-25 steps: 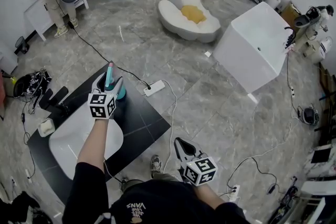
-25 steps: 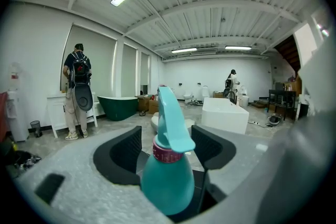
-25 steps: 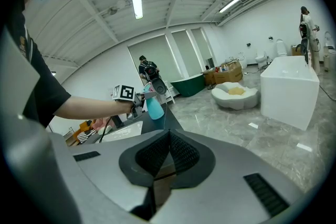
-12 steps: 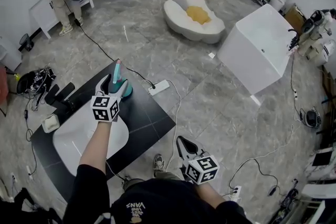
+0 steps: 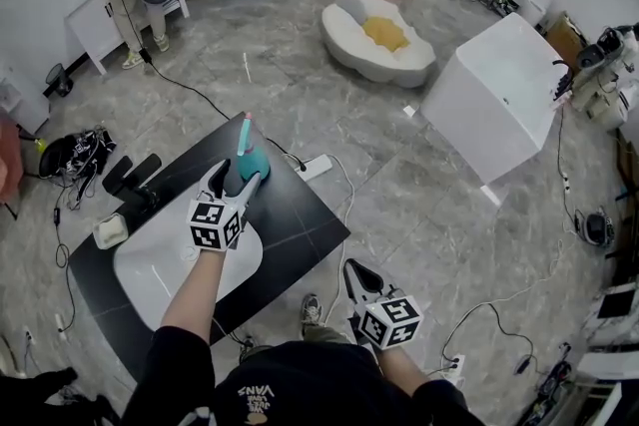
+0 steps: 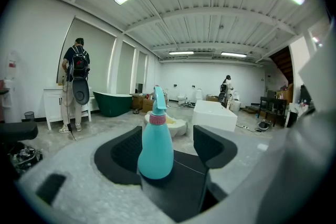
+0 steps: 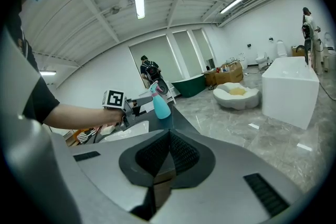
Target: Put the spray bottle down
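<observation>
teal plastic, smooth and pear-shaped: the bottle [image 6: 155,149] now stands on its own base on the black counter [image 5: 300,226], near the far corner, beyond the white basin [image 5: 170,266]. a second ago it sat deeper in my left gripper [image 5: 238,181], pinched. now those jaws are spread, with a clear gap on the right pad's side and the bottle close to the left pad, though i can't tell whether they touch. i take that to mean the set-down is made, and what remains is backing straight out without knocking the tall, narrow thing over. its pink collar [image 6: 157,118] and slim trigger head make it look top-heavy. my pads are ribbed black rubber set in grey, grainy shells. the counter looks hard and glossy, crossed by thin seams. my right gripper [image 7: 167,150] hangs low by my body, jaws pressed together on nothing.
</observation>
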{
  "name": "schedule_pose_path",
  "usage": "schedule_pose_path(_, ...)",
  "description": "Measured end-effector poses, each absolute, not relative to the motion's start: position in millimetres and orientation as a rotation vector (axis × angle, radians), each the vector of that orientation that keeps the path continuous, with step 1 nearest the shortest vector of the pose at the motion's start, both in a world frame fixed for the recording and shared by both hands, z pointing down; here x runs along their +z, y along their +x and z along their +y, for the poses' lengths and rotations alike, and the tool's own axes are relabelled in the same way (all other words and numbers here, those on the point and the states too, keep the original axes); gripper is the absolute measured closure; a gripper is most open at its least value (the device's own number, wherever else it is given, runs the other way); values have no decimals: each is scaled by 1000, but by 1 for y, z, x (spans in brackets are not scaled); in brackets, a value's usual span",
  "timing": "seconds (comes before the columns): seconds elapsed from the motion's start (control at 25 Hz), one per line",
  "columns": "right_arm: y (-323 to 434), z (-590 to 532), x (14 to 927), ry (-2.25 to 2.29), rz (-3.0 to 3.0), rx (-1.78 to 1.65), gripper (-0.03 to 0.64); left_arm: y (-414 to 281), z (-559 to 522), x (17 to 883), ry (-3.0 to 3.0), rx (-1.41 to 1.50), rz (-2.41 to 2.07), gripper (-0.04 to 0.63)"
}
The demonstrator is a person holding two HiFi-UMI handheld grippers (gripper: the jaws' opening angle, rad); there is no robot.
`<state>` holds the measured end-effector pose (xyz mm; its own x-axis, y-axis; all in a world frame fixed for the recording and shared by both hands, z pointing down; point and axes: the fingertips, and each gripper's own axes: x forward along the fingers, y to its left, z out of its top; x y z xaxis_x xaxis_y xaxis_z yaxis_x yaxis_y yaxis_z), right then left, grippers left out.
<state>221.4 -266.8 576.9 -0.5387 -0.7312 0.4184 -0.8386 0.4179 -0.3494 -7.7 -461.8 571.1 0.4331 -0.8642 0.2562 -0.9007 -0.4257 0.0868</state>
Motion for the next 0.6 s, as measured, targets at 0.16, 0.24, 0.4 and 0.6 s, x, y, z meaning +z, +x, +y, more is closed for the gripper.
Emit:
schedule_pose_path(0.16, 212, -258, 575, 1414, -2456, 793, 614, -17, -442, 567, 2487, 246, -1526, 312)
schedule_pose_path(0.24, 206, -254, 574, 1427, -2454, 791, 614, -23, -431, 564, 2496, 239, -1525, 376)
schedule_pose_path(0.4, 193, -246, 569, 1451, -2460, 784, 614, -32, -405, 554, 2521, 200, -1494, 444)
schedule_pose_path(0.6, 172, -227, 563, 1469, -2475, 778, 614, -44, -368, 545, 2553, 195, -1473, 507)
